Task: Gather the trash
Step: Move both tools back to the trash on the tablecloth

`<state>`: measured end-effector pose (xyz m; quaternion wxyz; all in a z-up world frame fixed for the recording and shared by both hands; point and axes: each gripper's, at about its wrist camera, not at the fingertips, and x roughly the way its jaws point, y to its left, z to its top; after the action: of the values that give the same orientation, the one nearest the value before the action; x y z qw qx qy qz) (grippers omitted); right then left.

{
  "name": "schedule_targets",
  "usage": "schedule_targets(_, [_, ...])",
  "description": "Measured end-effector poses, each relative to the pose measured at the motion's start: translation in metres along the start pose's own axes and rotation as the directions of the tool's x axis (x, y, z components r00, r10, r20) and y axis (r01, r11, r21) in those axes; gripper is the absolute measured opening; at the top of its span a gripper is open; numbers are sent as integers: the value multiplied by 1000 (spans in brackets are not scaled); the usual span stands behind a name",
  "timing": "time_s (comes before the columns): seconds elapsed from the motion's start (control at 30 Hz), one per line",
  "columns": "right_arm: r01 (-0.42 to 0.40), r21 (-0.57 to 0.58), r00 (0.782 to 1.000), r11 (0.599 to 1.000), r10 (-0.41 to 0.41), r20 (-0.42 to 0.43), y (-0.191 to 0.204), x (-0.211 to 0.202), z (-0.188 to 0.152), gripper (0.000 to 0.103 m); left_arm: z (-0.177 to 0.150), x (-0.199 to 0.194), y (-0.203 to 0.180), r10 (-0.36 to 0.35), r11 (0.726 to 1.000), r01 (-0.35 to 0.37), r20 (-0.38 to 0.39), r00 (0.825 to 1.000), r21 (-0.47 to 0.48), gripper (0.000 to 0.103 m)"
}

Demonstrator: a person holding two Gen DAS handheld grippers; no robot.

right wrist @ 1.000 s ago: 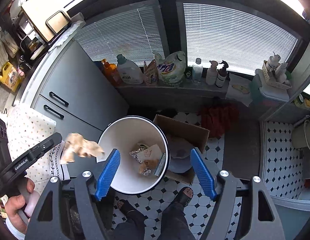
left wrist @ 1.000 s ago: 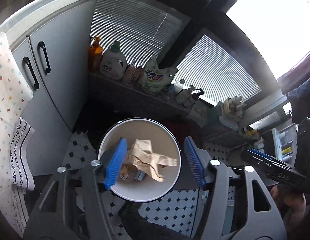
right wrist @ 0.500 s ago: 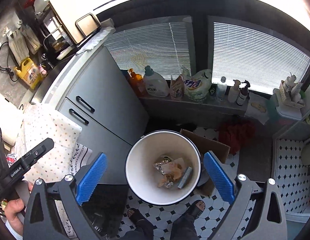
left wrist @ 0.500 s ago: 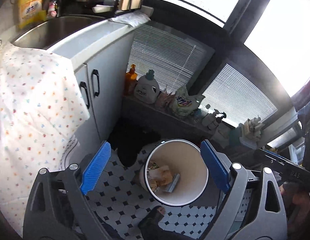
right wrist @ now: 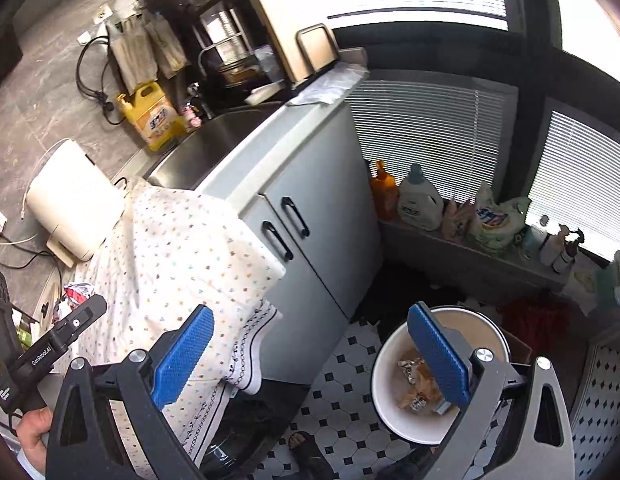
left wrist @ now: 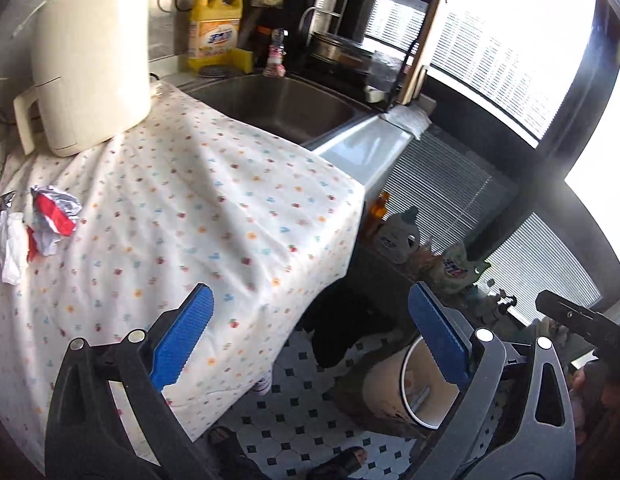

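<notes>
Crumpled red-and-white wrappers [left wrist: 50,216] and a white paper scrap [left wrist: 10,252] lie at the far left of the flowered cloth [left wrist: 214,216] over the counter. My left gripper [left wrist: 308,292] hangs above the cloth's corner, its jaws opening with nothing between them. My right gripper [right wrist: 310,311] stands wide open and empty above the cabinet front. The white bin [right wrist: 379,364] sits on the tiled floor at lower right, with foil and brown paper trash [right wrist: 413,384] inside. The wrappers [right wrist: 78,292] also show beside the left gripper's body [right wrist: 58,344].
A white kettle [left wrist: 86,60] stands on the cloth's far end beside the steel sink [left wrist: 286,108] and a yellow soap bottle [left wrist: 216,28]. Detergent bottles [right wrist: 417,200] line the low sill. A cardboard box [right wrist: 517,344] sits behind the bin. The person's sandalled foot [right wrist: 306,444] is on the tiles.
The crumpled brown paper left the left jaws and dropped into the bin. Both grippers opened wider, rose and swung left from over the bin toward the cloth-covered counter.
</notes>
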<state>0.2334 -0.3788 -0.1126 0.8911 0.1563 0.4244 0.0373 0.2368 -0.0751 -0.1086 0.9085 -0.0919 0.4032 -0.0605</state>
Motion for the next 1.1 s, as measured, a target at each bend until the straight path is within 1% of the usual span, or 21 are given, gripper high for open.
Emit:
schedule_targets(0.17, [-50, -88, 998, 995, 53, 25, 61, 11, 3, 95, 3, -23, 63, 68, 995, -64, 45, 997, -75, 97])
schedule_targets(0.33, [-95, -160, 994, 983, 102, 35, 120, 24, 6, 95, 4, -45, 122, 137, 980, -123, 80, 987, -159, 97])
schedule_targets(0.5, [-126, -234, 990, 964, 137, 34, 177, 40, 2, 95, -1, -66, 174, 200, 959, -174, 96, 975, -224, 97])
schedule_targets(0.8, [-200, -301, 976, 932, 216, 21, 268, 73, -18, 95, -13, -97, 257, 293, 922, -251, 109, 950, -293, 97])
schedule_targets(0.93, [-264, -329, 962, 907, 274, -17, 308, 88, -31, 95, -17, -103, 294, 327, 908, -283, 99, 940, -308, 97])
schedule_targets(1.03, [-350, -328, 937, 877, 331, -114, 339, 103, -38, 95, -17, -105, 321, 339, 897, -296, 79, 938, -328, 97])
schedule_targets(1.1, [-370, -326, 929, 870, 337, -152, 357, 110, -44, 95, -17, -106, 338, 337, 893, -294, 72, 939, -342, 97])
